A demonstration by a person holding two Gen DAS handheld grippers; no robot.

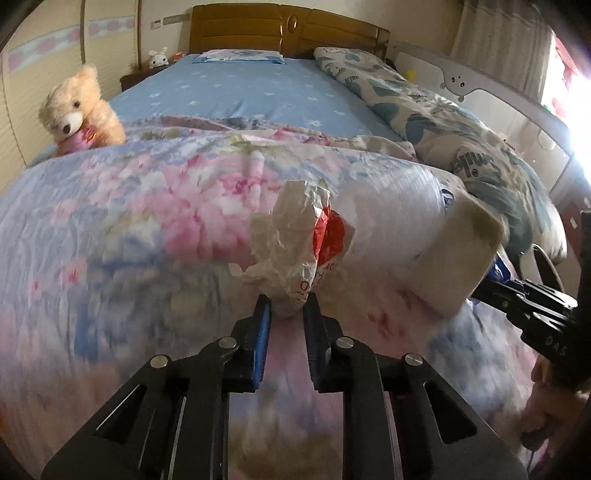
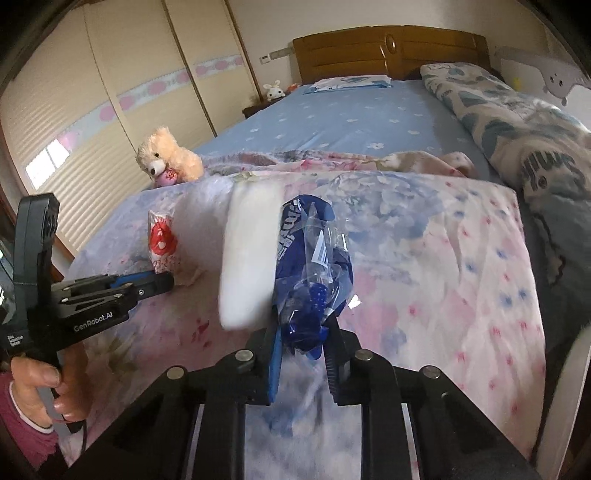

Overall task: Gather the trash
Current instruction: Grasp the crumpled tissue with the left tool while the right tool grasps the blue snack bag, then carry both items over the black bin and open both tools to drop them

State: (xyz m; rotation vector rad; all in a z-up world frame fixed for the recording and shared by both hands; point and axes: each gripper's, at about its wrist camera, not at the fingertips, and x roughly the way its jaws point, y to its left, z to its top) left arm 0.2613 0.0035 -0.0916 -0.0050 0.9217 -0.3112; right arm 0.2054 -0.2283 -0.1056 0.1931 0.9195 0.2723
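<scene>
A crumpled white paper wrapper with a red print (image 1: 295,236) stands up from the floral quilt (image 1: 147,206), and my left gripper (image 1: 288,302) is shut on its lower end. From the right wrist view, the same left gripper (image 2: 166,282) reaches in from the left to that paper wrapper (image 2: 160,236). My right gripper (image 2: 303,332) is shut on a blue and clear plastic wrapper (image 2: 314,266), lifted a little off the quilt. A white rectangular block (image 2: 247,258) sits right beside the blue wrapper, on its left; whether it touches the wrapper I cannot tell.
A cream teddy bear (image 1: 79,110) sits at the bed's left edge. A rolled blue-patterned duvet (image 1: 443,122) runs along the right side. Beyond the quilt lies the blue sheet (image 1: 240,92) up to the wooden headboard (image 1: 288,26). A person's hand (image 2: 40,384) grips the left handle.
</scene>
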